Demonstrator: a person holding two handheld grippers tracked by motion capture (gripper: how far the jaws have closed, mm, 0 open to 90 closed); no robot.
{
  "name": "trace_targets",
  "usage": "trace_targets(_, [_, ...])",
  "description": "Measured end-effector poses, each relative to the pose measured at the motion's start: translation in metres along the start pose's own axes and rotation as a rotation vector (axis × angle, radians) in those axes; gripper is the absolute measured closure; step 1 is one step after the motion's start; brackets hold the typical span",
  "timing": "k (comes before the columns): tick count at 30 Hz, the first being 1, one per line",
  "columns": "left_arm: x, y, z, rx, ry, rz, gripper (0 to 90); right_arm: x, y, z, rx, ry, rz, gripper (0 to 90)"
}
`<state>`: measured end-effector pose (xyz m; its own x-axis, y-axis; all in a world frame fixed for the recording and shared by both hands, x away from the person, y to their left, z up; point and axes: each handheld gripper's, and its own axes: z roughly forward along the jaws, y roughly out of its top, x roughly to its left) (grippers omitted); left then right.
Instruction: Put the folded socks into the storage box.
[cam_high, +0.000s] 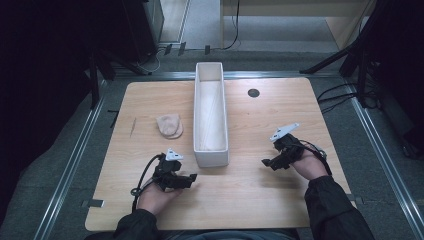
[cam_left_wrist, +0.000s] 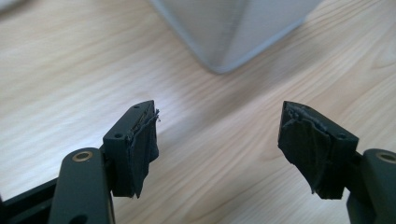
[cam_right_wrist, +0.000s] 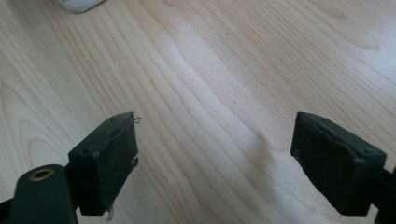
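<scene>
A long white bin (cam_high: 210, 150) stands lengthwise in the middle of the wooden table (cam_high: 260, 200). Left of it lies a small beige folded cloth item (cam_high: 169, 125). My left gripper (cam_high: 191, 178) rests low near the bin's near left corner, pointing right, and its jaws are open with nothing between them. In the left gripper view the gripper (cam_left_wrist: 219, 116) faces the bin's corner (cam_left_wrist: 233, 32) over bare wood. My right gripper (cam_high: 266, 162) sits right of the bin, pointing left. In the right gripper view the gripper (cam_right_wrist: 215, 126) is open and empty, with a bit of the bin (cam_right_wrist: 77, 4) at the top left.
A thin stick-like object (cam_high: 133, 127) lies left of the cloth item. A round black grommet (cam_high: 253, 92) is set in the table at the back right. Metal rails border the table, with cables and dark stands on the floor beyond.
</scene>
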<state>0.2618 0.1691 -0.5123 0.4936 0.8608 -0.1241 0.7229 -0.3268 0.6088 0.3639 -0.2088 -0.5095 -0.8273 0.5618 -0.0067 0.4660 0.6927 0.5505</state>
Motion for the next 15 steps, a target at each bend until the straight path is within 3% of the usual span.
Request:
trace_targets(2, [0.006, 0.003, -0.003, -0.008, -0.017, -0.016, 28.0, 0.001, 0.000, -0.001, -0.012, 0.006, -0.011, 18.8])
trace_targets(6, [0.016, 0.007, -0.014, -0.034, 0.008, -0.027, 29.3, 0.002, 0.001, -0.001, -0.034, 0.032, -0.011, 18.8])
trace_targets(10, [0.031, 0.006, -0.022, -0.022, 0.012, -0.055, 33.7, -0.001, 0.001, -0.003, -0.052, 0.016, 0.020, 18.8])
trace_targets(12, [0.038, 0.005, -0.028, -0.049, -0.017, -0.065, 33.8, -0.003, 0.000, -0.005, -0.061, 0.005, 0.035, 18.8])
trace_targets(15, [0.044, 0.004, -0.033, -0.069, -0.017, -0.101, 35.2, -0.002, 0.000, -0.007, -0.072, 0.001, 0.048, 18.7])
